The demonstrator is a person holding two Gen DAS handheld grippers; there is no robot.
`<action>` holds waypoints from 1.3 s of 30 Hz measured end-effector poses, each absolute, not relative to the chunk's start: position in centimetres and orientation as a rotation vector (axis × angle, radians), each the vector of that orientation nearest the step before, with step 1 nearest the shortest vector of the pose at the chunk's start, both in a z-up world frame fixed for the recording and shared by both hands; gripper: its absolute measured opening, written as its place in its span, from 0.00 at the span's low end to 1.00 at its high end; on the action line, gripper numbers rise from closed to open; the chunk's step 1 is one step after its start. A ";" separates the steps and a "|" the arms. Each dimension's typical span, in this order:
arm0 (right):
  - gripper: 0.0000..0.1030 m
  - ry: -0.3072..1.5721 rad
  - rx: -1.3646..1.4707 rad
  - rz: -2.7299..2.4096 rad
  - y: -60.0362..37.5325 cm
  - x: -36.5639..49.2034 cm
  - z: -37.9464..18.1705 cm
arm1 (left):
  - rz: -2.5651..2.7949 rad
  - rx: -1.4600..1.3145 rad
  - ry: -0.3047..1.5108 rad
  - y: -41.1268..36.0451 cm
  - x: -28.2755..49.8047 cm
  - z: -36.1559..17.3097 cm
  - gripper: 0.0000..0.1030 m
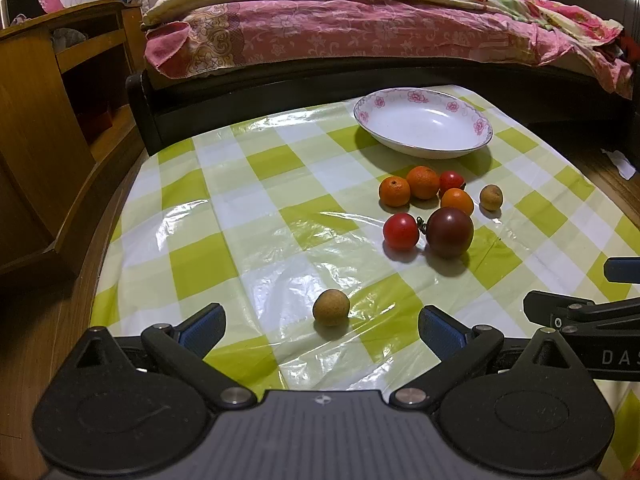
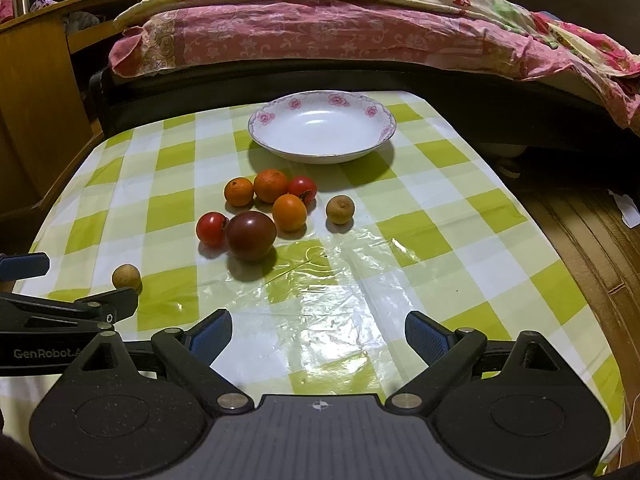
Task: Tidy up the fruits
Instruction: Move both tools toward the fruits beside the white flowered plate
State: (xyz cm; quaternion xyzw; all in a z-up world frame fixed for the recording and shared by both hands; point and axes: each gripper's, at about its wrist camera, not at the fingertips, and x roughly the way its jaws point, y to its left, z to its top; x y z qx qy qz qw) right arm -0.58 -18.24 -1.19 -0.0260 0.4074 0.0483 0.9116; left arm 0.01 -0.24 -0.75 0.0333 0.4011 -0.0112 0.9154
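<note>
The white bowl (image 2: 322, 128) with its pink-flower rim sits at the far side of the checked tabletop (image 2: 420, 240), and there is nothing in it. All the fruit is out on the cloth. Just in front of the bowl, a tight cluster: three oranges (image 2: 271, 185) bunched with a small red tomato (image 2: 302, 188) behind, another red tomato (image 2: 211, 229) touching the big dark purple tomato (image 2: 251, 235). One brown longan (image 2: 340, 209) sits just to the right of the group, apart from it. A second longan (image 1: 331, 307) lies alone, well nearer, right between the spread fingers of the left tongs (image 1: 322, 326), touching neither pad. The right tongs (image 2: 319, 334) are spread wide too, nothing between them but shiny plastic cloth. Each view catches only an edge of the other tool at the frame's side. Behind the tabletop, a bed (image 2: 360, 28) heaped with pink quilts; a wooden cabinet (image 1: 48, 140) to the left, its shelves too dark to read.
</note>
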 end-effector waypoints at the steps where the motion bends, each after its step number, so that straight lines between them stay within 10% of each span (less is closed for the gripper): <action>1: 0.86 0.840 -0.054 0.100 -18.2 -0.6 -1.2 | -0.023 0.068 0.826 -0.2 0.0 -0.7 1.00; 39: 0.75 0.860 -0.078 0.222 -17.4 1.7 -1.3 | -0.098 0.185 0.783 -0.5 1.1 -1.9 0.92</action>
